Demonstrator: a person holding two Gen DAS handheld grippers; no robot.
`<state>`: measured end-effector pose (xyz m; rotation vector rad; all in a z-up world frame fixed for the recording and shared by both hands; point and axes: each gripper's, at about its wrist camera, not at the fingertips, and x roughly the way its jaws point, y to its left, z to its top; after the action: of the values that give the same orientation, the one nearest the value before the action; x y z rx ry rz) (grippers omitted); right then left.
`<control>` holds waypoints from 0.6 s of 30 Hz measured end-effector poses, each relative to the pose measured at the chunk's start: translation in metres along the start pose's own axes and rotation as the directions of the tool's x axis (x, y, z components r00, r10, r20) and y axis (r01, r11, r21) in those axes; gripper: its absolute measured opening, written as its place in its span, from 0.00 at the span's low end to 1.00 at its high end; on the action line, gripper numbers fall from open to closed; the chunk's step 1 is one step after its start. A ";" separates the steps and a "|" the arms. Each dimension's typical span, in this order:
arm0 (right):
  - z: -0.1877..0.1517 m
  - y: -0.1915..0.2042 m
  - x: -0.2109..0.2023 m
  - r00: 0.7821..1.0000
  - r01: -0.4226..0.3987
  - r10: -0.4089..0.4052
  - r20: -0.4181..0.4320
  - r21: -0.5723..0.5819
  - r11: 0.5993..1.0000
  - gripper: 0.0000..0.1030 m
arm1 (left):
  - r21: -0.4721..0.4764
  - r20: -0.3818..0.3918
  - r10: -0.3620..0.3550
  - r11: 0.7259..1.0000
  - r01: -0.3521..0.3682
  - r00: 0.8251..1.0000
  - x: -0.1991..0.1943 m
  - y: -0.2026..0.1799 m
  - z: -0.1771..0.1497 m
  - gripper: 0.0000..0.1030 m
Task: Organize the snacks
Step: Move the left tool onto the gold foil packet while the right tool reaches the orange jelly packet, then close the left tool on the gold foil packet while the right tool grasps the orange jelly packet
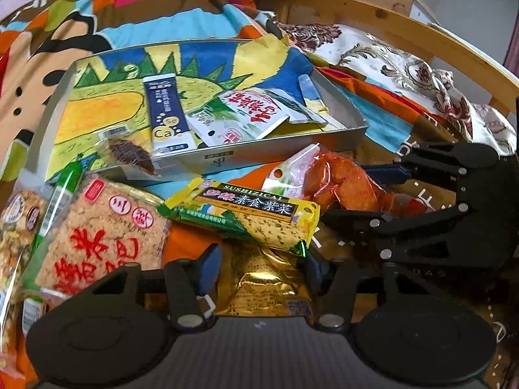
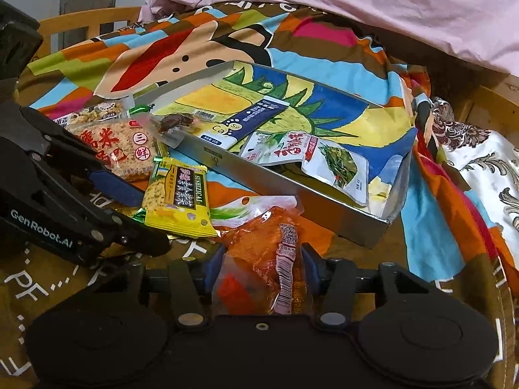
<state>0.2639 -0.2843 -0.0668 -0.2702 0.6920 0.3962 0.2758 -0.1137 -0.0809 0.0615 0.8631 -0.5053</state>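
My left gripper (image 2: 142,223) says "GenRobot.AI" — yellow seaweed cracker pack (image 1: 246,215) reads "SUSHIZICAI", blue stick sachet (image 1: 168,113) "Se Ca".

Home bedroom. Work surface is a bed: colourful cartoon-print bedsheet (image 2: 201,42) spread flat, pink quilt (image 2: 373,3) bunched along its far edge, floral brocade cloth (image 1: 405,61) to one side. Curved wooden bed frame (image 1: 438,29) rims the bedding, knots visible in the wood. Plain pale wall and a grey door (image 2: 89,6) behind. Household clutter on the sheet: a shallow metal tray (image 2: 340,217) lined with a child's crayon drawing (image 1: 107,110), and packaged snacks.
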 end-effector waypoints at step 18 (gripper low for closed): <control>-0.014 0.015 -0.026 0.998 -0.022 0.024 -0.057 0.028 0.999 0.64 | 0.035 -0.071 -0.003 0.999 0.006 0.997 -0.028 -0.018 -0.029 0.61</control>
<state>0.2315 -0.2831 -0.0612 -0.2484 0.7566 0.4015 0.2319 -0.1110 -0.0765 0.1100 0.9242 -0.5252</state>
